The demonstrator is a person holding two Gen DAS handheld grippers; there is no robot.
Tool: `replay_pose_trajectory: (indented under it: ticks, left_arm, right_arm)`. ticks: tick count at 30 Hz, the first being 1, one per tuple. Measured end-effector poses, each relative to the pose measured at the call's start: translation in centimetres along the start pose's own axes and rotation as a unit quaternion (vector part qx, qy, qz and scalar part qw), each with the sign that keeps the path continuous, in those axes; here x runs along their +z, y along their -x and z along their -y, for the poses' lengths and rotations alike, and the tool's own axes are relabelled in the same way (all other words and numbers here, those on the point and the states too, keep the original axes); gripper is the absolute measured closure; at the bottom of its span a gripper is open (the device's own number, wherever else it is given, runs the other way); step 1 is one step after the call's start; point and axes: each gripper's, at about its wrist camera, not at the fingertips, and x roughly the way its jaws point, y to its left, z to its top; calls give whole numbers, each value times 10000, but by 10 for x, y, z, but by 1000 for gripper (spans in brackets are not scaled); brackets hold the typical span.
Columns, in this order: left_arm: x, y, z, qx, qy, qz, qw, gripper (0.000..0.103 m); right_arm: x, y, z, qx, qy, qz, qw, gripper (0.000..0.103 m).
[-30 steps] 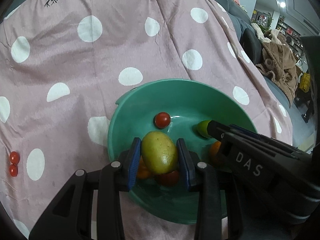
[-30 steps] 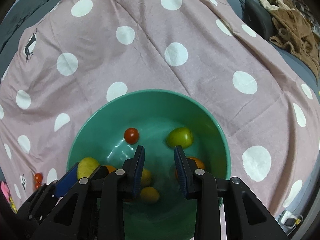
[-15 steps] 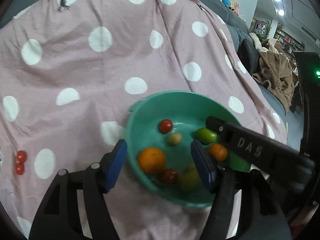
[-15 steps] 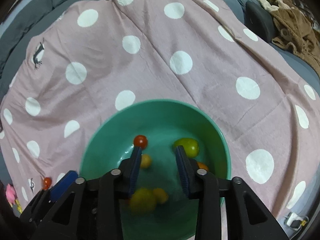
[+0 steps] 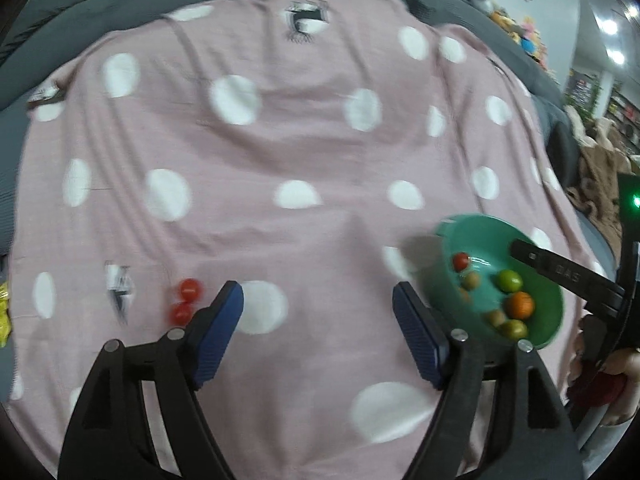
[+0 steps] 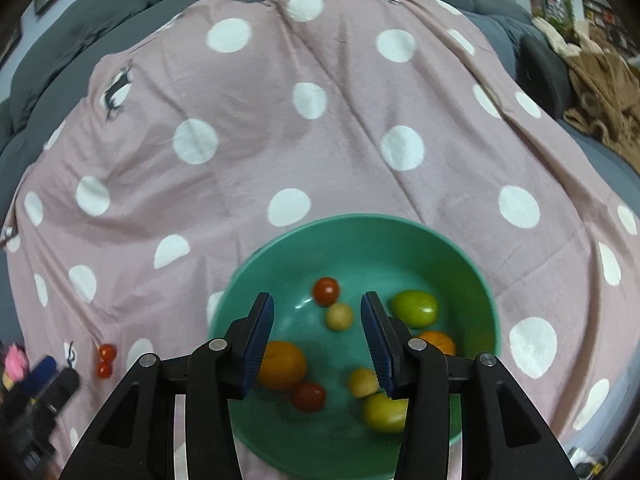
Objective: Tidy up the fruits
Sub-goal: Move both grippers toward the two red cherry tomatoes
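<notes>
Right wrist view, nearest first: right hand-held gripper [image 6: 318,338] w/ blue pads, jaws partway apart & opening, nothing between the pads, hanging over the green bowl [image 6: 472,264]. Bowl sits on a pink sheet w/ white dots [image 6: 280,140]. Only this view gives the bowl's full contents: large orange [image 6: 282,364] at lower left, dark red tomato [image 6: 309,396] beside it, yellow-green fruit [image 6: 382,412] at the near rim, partly behind the right finger, small yellow ball [image 6: 362,382] just above it, second orange [image 6: 438,342] mostly hidden by the finger, green tomato [image 6: 414,308], pale round fruit [image 6: 340,317], red cherry tomato [image 6: 326,291] farthest back. Far left on the sheet, a pair of small red tomatoes [image 6: 105,360] touching each other, well apart from the bowl; left hand-held gripper's dark body [image 6: 40,392] at the lower-left edge, blurred.

Left wrist view: left hand-held gripper [image 5: 318,332] w/ jaws wide & opening, empty, over bare sheet [image 5: 280,140]. Here the red pair [image 5: 186,300] lies just beside the left pad; bowl [image 5: 452,232] is off to the right, seen at a slant, so fewer fruits are clear. Right hand-held gripper's finger [image 5: 560,274] reaches over the bowl's far rim. At the right edge, a person's hand [image 5: 608,380] on the handle. Beyond the sheet: gray sofa cushions [image 5: 80,12], brown blanket [image 5: 600,184]. Picture is motion-blurred.
</notes>
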Motion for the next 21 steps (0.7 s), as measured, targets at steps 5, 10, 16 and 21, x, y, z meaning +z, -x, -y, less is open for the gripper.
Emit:
replay_pose_trajectory:
  ticks: [5, 10, 16, 21]
  left_arm:
    - [-12, 3, -58, 207, 726, 150, 9970, 22]
    - [-19, -16, -100, 370, 1105, -19, 9932, 22]
    - [-24, -15, -135, 421, 1598, -54, 9862, 22]
    - [-25, -14, -151, 504, 1838, -115, 9816, 21]
  right_arm:
    - [-6, -2, -26, 30, 412, -26, 9991, 57]
    - [-17, -10, -61, 137, 931, -110, 9955, 57]
    - [-35, -26, -104, 348, 1604, -395, 9856, 57]
    - [-48, -34, -130, 644, 1851, -596, 9788, 57]
